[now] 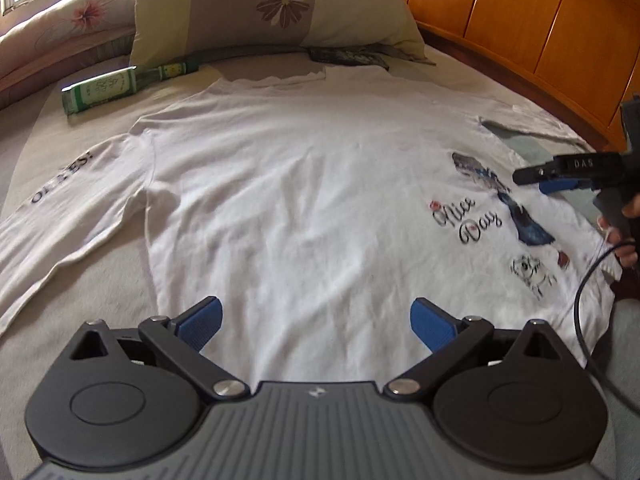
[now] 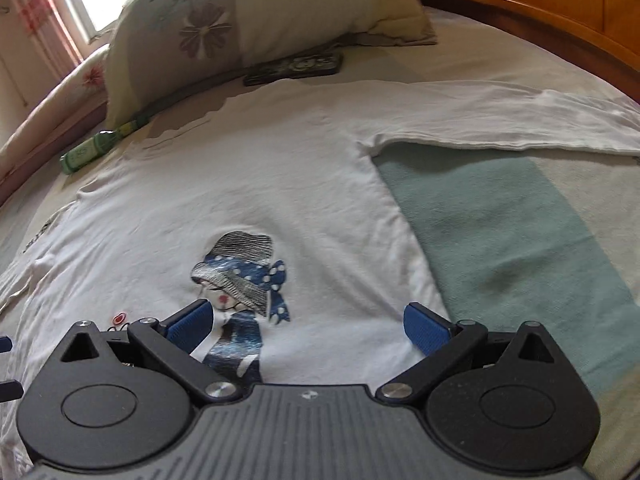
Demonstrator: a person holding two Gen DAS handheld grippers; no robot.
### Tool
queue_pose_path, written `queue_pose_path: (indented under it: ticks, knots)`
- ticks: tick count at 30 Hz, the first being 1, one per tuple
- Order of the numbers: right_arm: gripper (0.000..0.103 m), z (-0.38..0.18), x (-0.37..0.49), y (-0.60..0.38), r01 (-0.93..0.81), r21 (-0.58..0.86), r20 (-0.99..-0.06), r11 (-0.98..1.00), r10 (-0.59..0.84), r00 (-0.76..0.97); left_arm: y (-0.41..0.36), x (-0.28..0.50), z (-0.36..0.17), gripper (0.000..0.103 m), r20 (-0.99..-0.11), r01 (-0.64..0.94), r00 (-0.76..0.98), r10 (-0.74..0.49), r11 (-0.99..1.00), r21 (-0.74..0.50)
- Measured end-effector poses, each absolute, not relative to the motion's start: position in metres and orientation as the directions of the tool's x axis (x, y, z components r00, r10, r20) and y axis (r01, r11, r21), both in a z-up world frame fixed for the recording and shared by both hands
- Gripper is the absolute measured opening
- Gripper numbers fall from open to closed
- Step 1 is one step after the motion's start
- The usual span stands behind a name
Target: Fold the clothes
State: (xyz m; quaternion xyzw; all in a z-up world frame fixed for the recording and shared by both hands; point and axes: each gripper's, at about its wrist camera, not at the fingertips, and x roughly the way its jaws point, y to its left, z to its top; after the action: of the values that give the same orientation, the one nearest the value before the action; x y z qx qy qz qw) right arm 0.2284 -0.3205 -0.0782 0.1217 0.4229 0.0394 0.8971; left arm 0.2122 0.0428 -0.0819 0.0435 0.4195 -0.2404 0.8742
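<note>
A white long-sleeved cotton shirt with a printed girl in a hat (image 2: 224,208) lies spread flat, print up, across the bed (image 2: 520,240), both sleeves stretched out toward the side edges; no fold shows. Left gripper (image 1: 316,320) and right gripper (image 2: 306,320) hover above it, jaws spread, holding nothing.

black grippers (image 1: 316,322) — blue ribbed pads (image 1: 200,320), silver screws, grey ridged housing
</note>
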Motion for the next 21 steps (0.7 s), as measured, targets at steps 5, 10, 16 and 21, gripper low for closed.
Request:
queue_pose_path:
  ticks: [5, 10, 16, 21]
  knots:
    - [0.103, -0.064, 0.226, -0.279, -0.115, 0.141, -0.721, 0.983, 0.182, 0.669, 0.035, 0.226, -0.100, 0.100, -0.789, 0.444, 0.516, -0.334, 0.892, -0.087]
    - [0.103, -0.091, 0.230, -0.247, -0.155, -0.005, -0.792, 0.988, 0.091, 0.604, 0.051, 0.210, -0.101, 0.101, -0.807, 0.448, 0.500, -0.315, 0.891, -0.070]
    - [0.103, -0.105, 0.201, -0.249, -0.083, 0.039, -0.693, 0.996, 0.087, 0.716, 0.068, 0.242, -0.068, 0.101, -0.829, 0.418, 0.457, -0.322, 0.901, -0.119]
    - [0.103, -0.096, 0.202, -0.255, -0.097, 0.138, -0.680, 0.986, 0.165, 0.715, 0.069, 0.315, -0.024, 0.101, -0.776, 0.384, 0.502, -0.381, 0.903, -0.194]
